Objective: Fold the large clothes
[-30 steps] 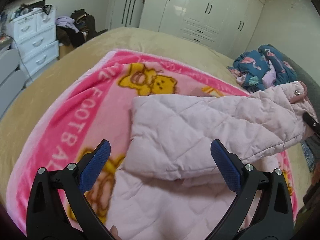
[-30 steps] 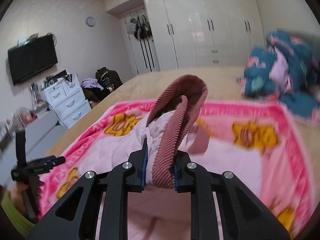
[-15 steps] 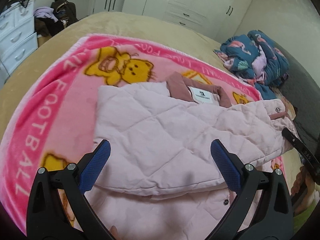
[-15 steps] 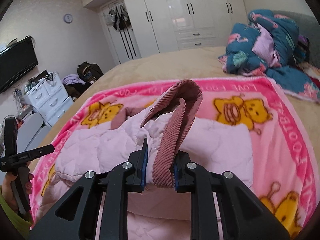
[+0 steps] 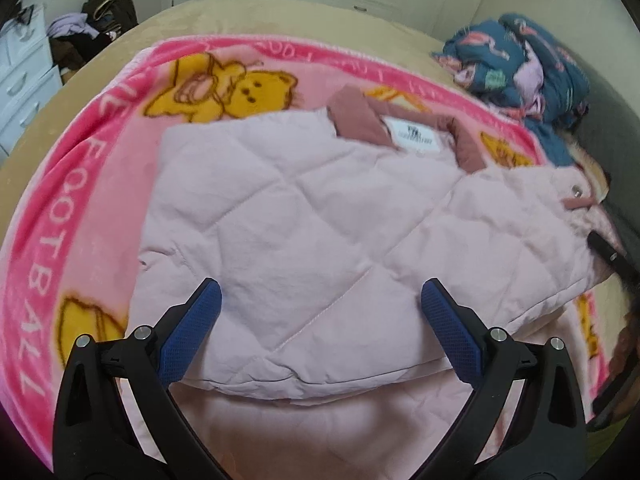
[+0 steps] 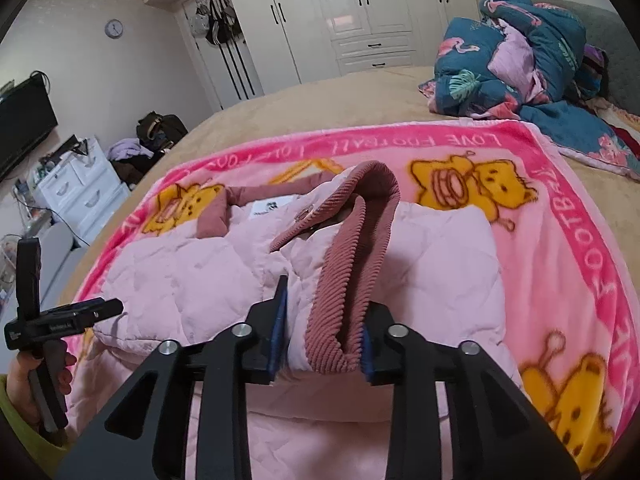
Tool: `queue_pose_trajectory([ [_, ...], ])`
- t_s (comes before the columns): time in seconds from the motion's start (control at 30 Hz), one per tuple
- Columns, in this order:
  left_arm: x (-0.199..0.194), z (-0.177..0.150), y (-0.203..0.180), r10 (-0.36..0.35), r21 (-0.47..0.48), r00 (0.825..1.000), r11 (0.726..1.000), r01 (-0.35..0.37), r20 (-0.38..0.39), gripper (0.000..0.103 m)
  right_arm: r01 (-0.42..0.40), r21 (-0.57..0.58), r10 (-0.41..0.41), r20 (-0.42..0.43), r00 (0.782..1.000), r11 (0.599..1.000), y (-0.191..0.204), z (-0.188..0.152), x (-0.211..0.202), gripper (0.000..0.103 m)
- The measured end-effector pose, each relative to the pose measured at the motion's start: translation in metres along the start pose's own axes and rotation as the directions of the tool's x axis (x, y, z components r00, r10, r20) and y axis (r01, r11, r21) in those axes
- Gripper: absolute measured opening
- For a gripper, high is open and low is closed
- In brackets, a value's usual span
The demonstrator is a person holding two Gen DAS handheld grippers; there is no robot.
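Between the blue pads of the right gripper (image 6: 320,332) sits the ribbed, dusty-rose cuff (image 6: 352,276) of the pink quilted jacket (image 6: 436,268); the jaws are opening, standing only narrowly apart, with the cuff and a fold of quilted sleeve filling the gap and the right-hand pad at the ribbing. That gripper points down at a slant over the jacket's near edge, and the cuff arches up and away from it in a loop. Just beyond, the jacket lies spread on a pink teddy-bear blanket (image 6: 560,216), its rose collar (image 6: 216,216) and white label (image 6: 272,206) toward the far side.

Over the jacket's folded panel (image 5: 304,216) hangs the left gripper (image 5: 320,312), angled steeply down, its jaws spread wide with nothing between them; the quilted cloth lies below the pads, and whether they touch it I cannot tell. From the right wrist view, a hand (image 6: 28,384) with a yellow-green sleeve holds that gripper's handle at the jacket's left edge.

Farther back, a bundled blue flamingo-print quilt (image 6: 516,48) rests on the tan bed cover (image 6: 320,100), well apart from the jacket. White wardrobes (image 6: 360,16) line the far wall.
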State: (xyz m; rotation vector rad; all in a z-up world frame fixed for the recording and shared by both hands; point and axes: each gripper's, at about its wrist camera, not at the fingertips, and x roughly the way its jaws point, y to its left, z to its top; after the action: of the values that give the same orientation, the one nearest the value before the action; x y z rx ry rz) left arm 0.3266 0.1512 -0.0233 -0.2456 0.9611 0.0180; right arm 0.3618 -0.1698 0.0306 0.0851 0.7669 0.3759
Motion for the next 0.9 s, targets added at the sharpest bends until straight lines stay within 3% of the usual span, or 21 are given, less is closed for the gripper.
queue_pose_trajectory([
  [0.23, 0.018, -0.006, 0.000, 0.010, 0.011, 1.000, 1.000, -0.010, -0.030, 0.094, 0.101, 0.026, -0.102, 0.034, 0.994, 0.995, -0.006, -0.006, -0.012, 0.066],
  [0.4, 0.026, -0.010, 0.005, -0.007, -0.008, 1.000, 1.000, 0.007, -0.029, 0.094, 0.077, -0.020, -0.076, 0.028, 0.997, 0.997, 0.009, -0.005, -0.008, 0.066],
  [0.6, 0.029, -0.013, 0.006, -0.013, -0.002, 0.999, 1.000, 0.013, -0.035, 0.094, 0.037, -0.154, -0.047, -0.061, 0.997, 0.987, 0.055, -0.002, 0.026, 0.066],
  [0.73, 0.030, -0.014, 0.007, -0.019, 0.001, 0.999, 1.000, 0.019, -0.033, 0.094, 0.029, -0.194, -0.060, -0.157, 0.986, 0.981, 0.075, -0.004, 0.059, 0.066],
  [0.83, 0.030, -0.014, 0.008, -0.019, 0.005, 0.999, 1.000, 0.019, -0.034, 0.094, 0.069, -0.213, -0.122, -0.248, 0.961, 0.975, 0.078, -0.016, 0.088, 0.071],
  [0.9, 0.031, -0.014, 0.007, -0.014, 0.010, 0.999, 1.000, 0.014, -0.032, 0.094, 0.073, -0.199, -0.124, -0.257, 0.958, 0.977, 0.075, -0.022, 0.099, 0.076],
])
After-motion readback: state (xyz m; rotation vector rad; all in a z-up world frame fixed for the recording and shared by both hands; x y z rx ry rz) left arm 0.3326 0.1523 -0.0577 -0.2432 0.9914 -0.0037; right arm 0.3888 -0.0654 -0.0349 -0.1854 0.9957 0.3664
